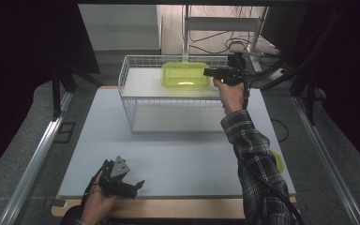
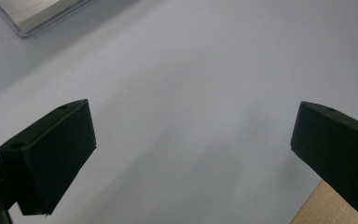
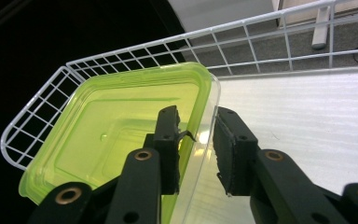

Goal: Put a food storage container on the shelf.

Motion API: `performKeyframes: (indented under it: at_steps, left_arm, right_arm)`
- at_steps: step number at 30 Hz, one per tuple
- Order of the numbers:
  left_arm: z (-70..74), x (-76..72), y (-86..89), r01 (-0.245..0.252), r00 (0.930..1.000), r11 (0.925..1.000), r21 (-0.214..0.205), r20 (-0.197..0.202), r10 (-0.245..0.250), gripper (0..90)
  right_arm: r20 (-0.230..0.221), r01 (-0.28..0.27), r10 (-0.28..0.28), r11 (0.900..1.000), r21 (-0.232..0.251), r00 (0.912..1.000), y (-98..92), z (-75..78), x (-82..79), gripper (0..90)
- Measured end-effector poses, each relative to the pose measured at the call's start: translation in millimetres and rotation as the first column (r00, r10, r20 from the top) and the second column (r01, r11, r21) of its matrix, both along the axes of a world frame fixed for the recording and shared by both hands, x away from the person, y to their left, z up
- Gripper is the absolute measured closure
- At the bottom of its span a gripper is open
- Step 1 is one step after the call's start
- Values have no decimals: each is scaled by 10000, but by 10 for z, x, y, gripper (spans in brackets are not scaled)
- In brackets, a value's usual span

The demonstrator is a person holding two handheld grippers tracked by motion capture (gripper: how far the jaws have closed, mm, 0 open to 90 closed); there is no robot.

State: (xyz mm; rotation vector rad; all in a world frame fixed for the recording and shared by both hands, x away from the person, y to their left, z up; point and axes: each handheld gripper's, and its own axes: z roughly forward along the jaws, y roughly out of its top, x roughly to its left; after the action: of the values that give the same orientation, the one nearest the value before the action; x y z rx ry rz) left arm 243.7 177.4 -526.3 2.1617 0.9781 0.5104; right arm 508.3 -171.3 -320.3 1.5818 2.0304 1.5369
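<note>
A translucent lime-green plastic container point(image 1: 185, 75) sits in the far part of a white wire basket point(image 1: 126, 79) at the back of the table. My right gripper point(image 1: 208, 72) reaches over the basket's right side to the container's right wall. In the right gripper view the container point(image 3: 112, 126) has its wall standing between the jaws of my right gripper point(image 3: 196, 114), one jaw inside and one outside, with small gaps on both sides. My left gripper point(image 1: 138, 187) rests low near the table's front edge. In its own view my left gripper point(image 2: 193, 107) stands wide open over bare tabletop.
The grey tabletop point(image 1: 178, 159) has a wooden front edge point(image 2: 326, 205) and a metal rail point(image 1: 37, 154) along its left. A yellow-green object point(image 1: 279, 161) lies partly hidden behind the plaid sleeve at the right. Cables and a stand point(image 1: 225, 42) are behind the basket.
</note>
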Motion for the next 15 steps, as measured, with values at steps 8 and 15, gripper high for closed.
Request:
performKeyframes:
  at_steps: [8,15]
  left_arm:
    - [6,-2,6,-71,10000,9999,-77,26,71,0]
    - [3,6,34,-81,9997,9985,-546,-251,68,0]
  right_arm:
    - [429,45,-3,9952,-975,9991,46,11,14,545]
    - [877,-172,231,9976,-670,9959,14,99,-85,427]
